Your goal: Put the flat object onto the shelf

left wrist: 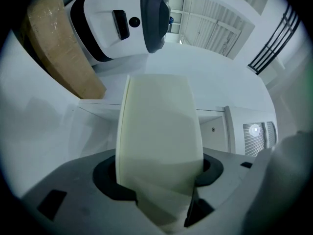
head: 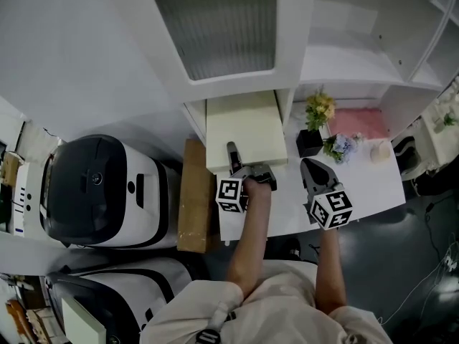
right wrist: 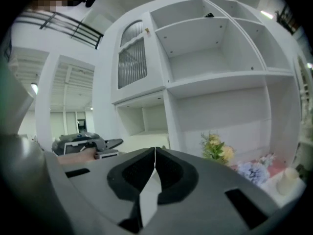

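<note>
My left gripper pinches the near edge of the flat cream board; the board's far end reaches into the low open compartment of the white shelf, under the ribbed door; my right gripper is pressed together and empty, above the table near the flower pots.
</note>
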